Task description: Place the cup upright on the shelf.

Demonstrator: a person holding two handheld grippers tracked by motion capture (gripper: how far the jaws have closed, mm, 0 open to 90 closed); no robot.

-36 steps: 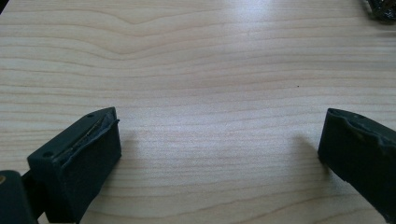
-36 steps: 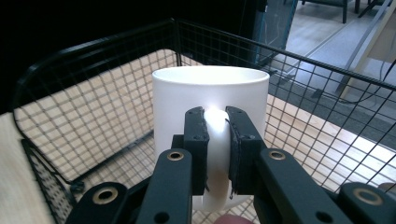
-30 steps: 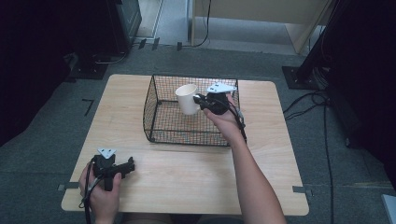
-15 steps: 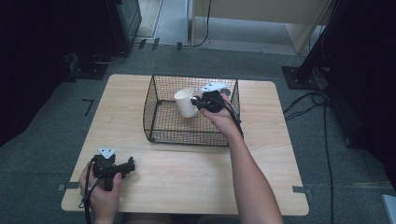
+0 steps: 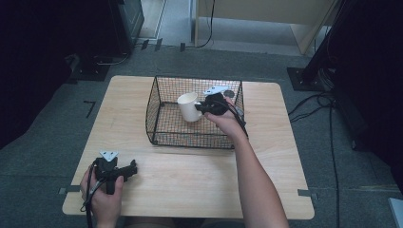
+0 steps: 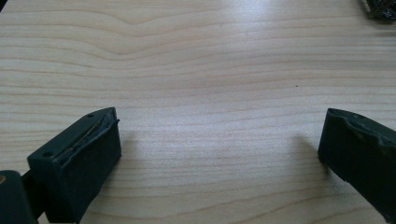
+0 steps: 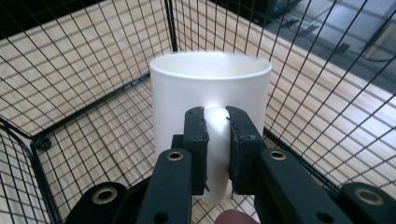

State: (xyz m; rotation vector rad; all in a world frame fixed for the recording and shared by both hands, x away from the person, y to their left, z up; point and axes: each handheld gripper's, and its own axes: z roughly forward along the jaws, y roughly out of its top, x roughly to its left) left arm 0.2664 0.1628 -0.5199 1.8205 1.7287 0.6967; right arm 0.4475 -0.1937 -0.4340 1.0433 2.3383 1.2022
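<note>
The right gripper (image 7: pixel 217 140) had its two black jaws squeezed tight on the handle of the white round mug (image 7: pixel 210 93). From the high view, the mug (image 5: pixel 189 106) was inside the black wire basket (image 5: pixel 161 135), which sat on the pale wooden table (image 5: pixel 190 171). The mug was held upright, with its open top facing up.

A moment earlier the mug was a bit higher. Now it had come down a little, lower between the basket's wire walls. The grip on the handle had not changed at all. I could not tell if the bottom of the mug was touching the basket floor yet.

That looked like the mug was being put into the basket, and the job was nearly done. The next thing would likely be to set it down all the way and then let go.

The left gripper (image 5: pixel 114 169) rested at the near left part of the table, well apart from the basket. Its jaws stood wide apart with nothing between them, just bare wood.
</note>
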